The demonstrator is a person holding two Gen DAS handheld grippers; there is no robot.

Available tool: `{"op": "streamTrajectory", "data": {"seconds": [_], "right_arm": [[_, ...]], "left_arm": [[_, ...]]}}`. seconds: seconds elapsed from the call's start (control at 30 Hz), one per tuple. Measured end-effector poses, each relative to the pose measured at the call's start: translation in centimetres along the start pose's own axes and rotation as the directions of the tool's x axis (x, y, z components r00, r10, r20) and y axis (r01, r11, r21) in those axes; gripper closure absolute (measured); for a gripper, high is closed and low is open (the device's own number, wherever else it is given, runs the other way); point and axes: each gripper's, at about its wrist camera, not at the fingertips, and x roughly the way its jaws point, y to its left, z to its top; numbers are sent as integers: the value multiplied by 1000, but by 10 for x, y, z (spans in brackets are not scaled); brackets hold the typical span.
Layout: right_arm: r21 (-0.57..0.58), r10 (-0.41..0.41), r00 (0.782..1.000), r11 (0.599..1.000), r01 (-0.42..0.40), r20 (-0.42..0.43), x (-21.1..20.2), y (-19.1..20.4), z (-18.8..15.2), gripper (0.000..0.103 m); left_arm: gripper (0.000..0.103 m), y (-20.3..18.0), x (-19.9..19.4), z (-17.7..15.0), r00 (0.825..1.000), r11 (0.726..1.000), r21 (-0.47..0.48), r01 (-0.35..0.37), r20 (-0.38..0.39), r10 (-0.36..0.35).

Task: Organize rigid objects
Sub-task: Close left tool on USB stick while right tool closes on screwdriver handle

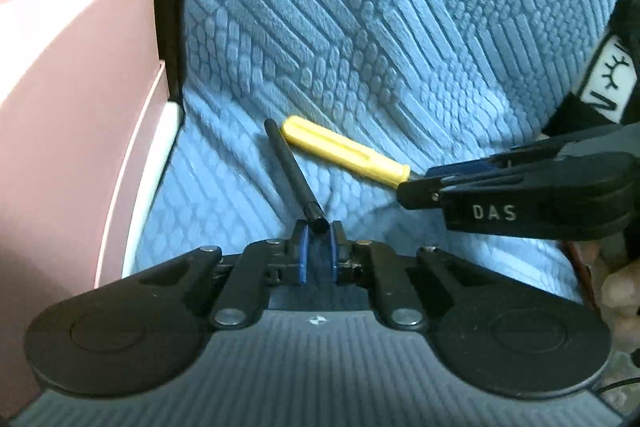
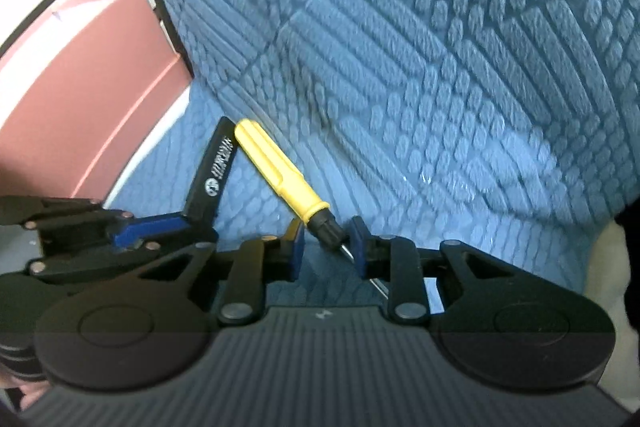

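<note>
A thin black bar (image 1: 292, 167) with white print (image 2: 214, 175) slants up off the blue seat cushion. My left gripper (image 1: 318, 231) is shut on its near end, and it enters the right wrist view from the left (image 2: 184, 223). Just right of the bar lies a yellow-handled screwdriver (image 1: 344, 151) (image 2: 276, 171). Its black collar and metal shaft point toward my right gripper (image 2: 327, 243) (image 1: 416, 187). That gripper's blue pads (image 2: 358, 239) stand on either side of the collar, with a narrow gap showing on each side, so it is open.
A pink box (image 1: 72, 107) (image 2: 80, 99) with a white edge stands close on the left of the seat. The blue textured backrest (image 1: 400, 7) rises right behind the tools. A black strap with a white label (image 1: 608, 75) and a person's hand (image 1: 616, 291) are at the right.
</note>
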Motion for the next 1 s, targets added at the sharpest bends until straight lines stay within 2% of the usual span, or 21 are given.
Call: {"op": "streamTrajectory", "data": {"seconds": [0.2, 0.23, 0.3, 0.33, 0.57, 0.67, 0.77, 0.87, 0.9, 0.97, 1.0], "right_arm": [[44, -12, 1000, 999, 12, 1, -12, 3, -14, 81], [45, -15, 1000, 999, 15, 0, -15, 5, -16, 86], [51, -23, 1000, 998, 23, 3, -18, 12, -20, 88], [58, -28, 1000, 998, 28, 5, -21, 14, -22, 94], [131, -48, 999, 990, 49, -8, -32, -2, -51, 95], [154, -24, 999, 988, 20, 23, -36, -6, -52, 95], [167, -26, 998, 986, 16, 60, -40, -12, -51, 92], [178, 33, 993, 983, -52, 109, -42, -22, -47, 90], [172, 38, 991, 983, -59, 125, -42, -21, -45, 86], [150, 35, 987, 987, -58, 157, -43, -20, -42, 71], [147, 43, 985, 987, -68, 166, -42, -20, -41, 64]], "left_arm": [[91, 0, -13, -14, 1000, 1000, 14, 12, -28, -12], [91, 0, -15, -16, 999, 1000, 11, 14, -29, -14], [91, 0, -17, -18, 999, 1000, 9, 18, -33, -17], [91, 0, -19, -19, 999, 1000, 10, 21, -34, -21], [91, -10, -28, -28, 998, 999, 26, 45, -54, -44], [91, -9, -29, -30, 997, 998, 31, 53, -56, -52], [90, -6, -23, -30, 991, 995, 31, 91, -100, -88], [85, -4, -20, -29, 988, 993, 27, 114, -104, -111], [81, -3, -19, -29, 988, 992, 19, 123, -102, -120], [61, 0, -19, -27, 986, 990, -18, 141, -87, -142], [58, 3, -19, -26, 985, 988, -42, 150, -77, -153]]}}
